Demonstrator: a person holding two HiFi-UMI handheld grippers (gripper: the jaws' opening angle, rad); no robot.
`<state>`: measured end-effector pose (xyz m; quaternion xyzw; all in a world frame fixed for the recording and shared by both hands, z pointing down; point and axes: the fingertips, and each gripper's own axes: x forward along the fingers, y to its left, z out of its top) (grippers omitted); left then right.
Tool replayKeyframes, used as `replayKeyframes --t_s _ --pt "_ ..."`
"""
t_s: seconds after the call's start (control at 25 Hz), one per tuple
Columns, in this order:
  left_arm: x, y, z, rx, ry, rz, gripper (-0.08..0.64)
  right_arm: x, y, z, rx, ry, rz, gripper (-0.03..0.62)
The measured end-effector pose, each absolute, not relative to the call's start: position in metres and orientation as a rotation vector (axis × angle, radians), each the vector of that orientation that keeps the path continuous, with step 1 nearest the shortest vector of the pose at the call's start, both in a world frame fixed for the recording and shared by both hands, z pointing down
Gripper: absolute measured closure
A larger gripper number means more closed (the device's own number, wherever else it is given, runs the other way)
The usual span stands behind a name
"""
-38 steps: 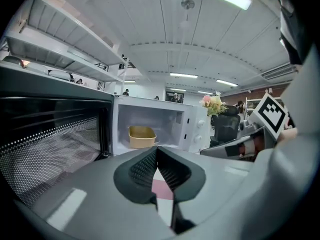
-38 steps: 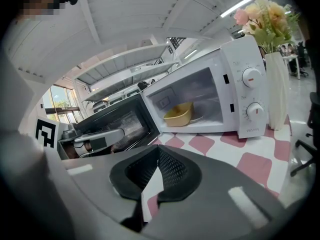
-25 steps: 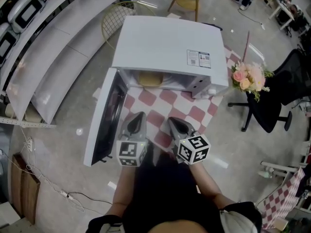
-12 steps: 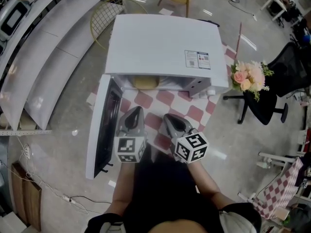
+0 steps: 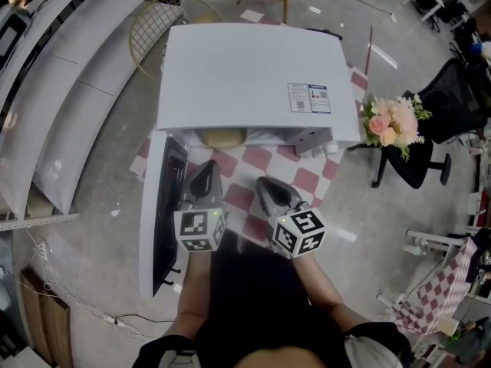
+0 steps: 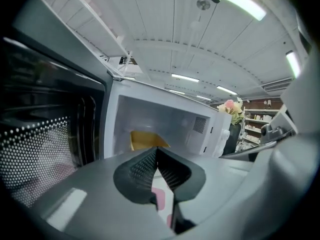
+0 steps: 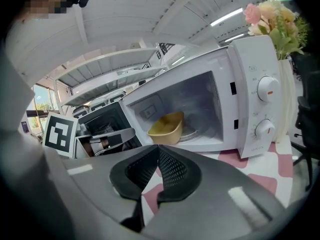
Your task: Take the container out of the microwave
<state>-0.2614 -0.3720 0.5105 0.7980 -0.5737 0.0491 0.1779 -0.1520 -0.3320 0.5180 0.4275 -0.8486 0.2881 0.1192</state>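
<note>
A white microwave [image 5: 245, 75] stands on a red-and-white checked cloth, its door [image 5: 157, 221] swung open to the left. Inside lies a yellow container [image 7: 167, 127], seen in the left gripper view [image 6: 147, 140] and peeking out under the top edge in the head view [image 5: 222, 137]. My left gripper [image 5: 201, 171] hovers just before the opening near the door, shut and empty [image 6: 156, 149]. My right gripper [image 5: 265, 184] hangs beside it, a little further back, jaws also shut on nothing [image 7: 158, 148].
A vase of pink flowers [image 5: 391, 121] stands right of the microwave, whose dials [image 7: 267, 89] sit at its right front. A black office chair [image 5: 445, 106] is beyond the table. A wire basket [image 5: 157, 29] lies on the floor behind.
Both grippers have drifted closer to the microwave opening, the left one nearer the door. Their jaws stayed shut.
</note>
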Motion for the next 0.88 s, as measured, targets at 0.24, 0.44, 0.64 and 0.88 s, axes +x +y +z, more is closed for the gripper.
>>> replayKeyframes --t_s 0.24,0.44,0.64,0.88 --pt "-0.265 -0.39 0.508 2.247 -1.649 0.11 0.551 -0.148 -0.341 0.519 1.288 -2.459 0.83 0.591" --pt "-0.274 -0.406 0.508 2.22 -1.715 0.122 0.551 -0.147 -0.35 0.521 1.31 -2.442 0.837 0.591" --pt "-0.28 -0.421 0.513 2.188 -1.756 0.131 0.551 -0.145 -0.356 0.526 1.317 -2.424 0.846 0.592" --pt "-0.28 -0.436 0.518 2.162 -1.764 0.134 0.504 -0.144 -0.363 0.529 1.327 -2.412 0.858 0.591"
